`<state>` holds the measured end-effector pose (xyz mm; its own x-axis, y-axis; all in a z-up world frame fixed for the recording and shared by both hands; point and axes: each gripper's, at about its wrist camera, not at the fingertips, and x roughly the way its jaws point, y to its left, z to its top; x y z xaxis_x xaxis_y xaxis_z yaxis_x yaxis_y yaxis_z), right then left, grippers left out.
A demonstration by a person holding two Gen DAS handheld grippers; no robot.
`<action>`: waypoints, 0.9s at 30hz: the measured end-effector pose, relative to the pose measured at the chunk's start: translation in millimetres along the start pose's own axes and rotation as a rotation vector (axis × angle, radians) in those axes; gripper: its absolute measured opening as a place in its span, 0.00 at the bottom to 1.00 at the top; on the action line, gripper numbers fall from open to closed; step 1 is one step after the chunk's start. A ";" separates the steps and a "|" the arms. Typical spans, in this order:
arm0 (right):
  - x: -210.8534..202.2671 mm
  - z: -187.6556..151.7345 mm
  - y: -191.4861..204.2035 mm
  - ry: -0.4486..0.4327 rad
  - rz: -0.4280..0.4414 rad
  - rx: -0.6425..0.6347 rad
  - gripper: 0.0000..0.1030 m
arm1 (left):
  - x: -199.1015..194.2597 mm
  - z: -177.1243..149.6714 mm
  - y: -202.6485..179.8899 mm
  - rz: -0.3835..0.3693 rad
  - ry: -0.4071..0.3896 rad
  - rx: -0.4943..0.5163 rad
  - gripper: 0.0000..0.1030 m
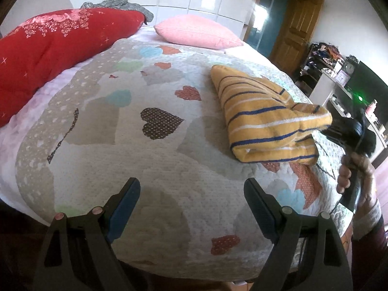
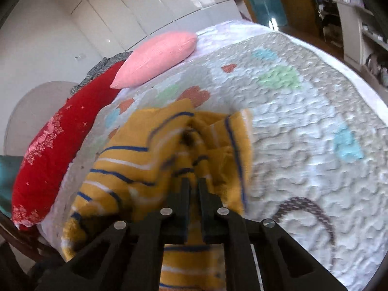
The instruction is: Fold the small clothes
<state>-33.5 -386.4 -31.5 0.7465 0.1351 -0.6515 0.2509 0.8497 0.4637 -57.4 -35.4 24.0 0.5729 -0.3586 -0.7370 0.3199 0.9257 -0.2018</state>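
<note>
A small yellow garment with blue and white stripes [image 1: 262, 118] lies folded on the heart-patterned quilt [image 1: 150, 165], at the right of the left wrist view. My right gripper [image 1: 333, 123] is shut on its right corner and lifts that corner off the quilt. In the right wrist view the right gripper [image 2: 193, 181] pinches the bunched yellow garment [image 2: 145, 165], which is blurred. My left gripper [image 1: 191, 189] is open and empty, above the quilt near the front edge, left of the garment.
A red quilted blanket [image 1: 48, 55] lies along the left side of the bed. A pink pillow [image 1: 196, 31] sits at the head. A grey cloth [image 1: 121, 4] lies behind the red blanket. Shelves and a door [image 1: 298, 24] stand at the right.
</note>
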 end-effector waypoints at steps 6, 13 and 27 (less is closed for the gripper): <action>-34.4 2.3 -10.2 -0.077 0.154 0.084 0.27 | 3.8 -2.7 -5.5 -0.020 0.007 0.005 0.84; 13.2 9.1 31.2 0.035 0.185 0.045 0.60 | -6.2 -8.2 -15.3 -0.024 -0.003 0.032 0.84; -8.8 11.8 30.2 -0.056 0.117 -0.011 0.18 | -6.5 -7.9 -18.3 -0.014 0.002 0.053 0.84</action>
<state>-25.2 -367.9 -4.7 0.8037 0.2055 -0.5584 0.1532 0.8353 0.5280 -73.0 -49.0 27.4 0.5669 -0.3709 -0.7356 0.3669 0.9131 -0.1777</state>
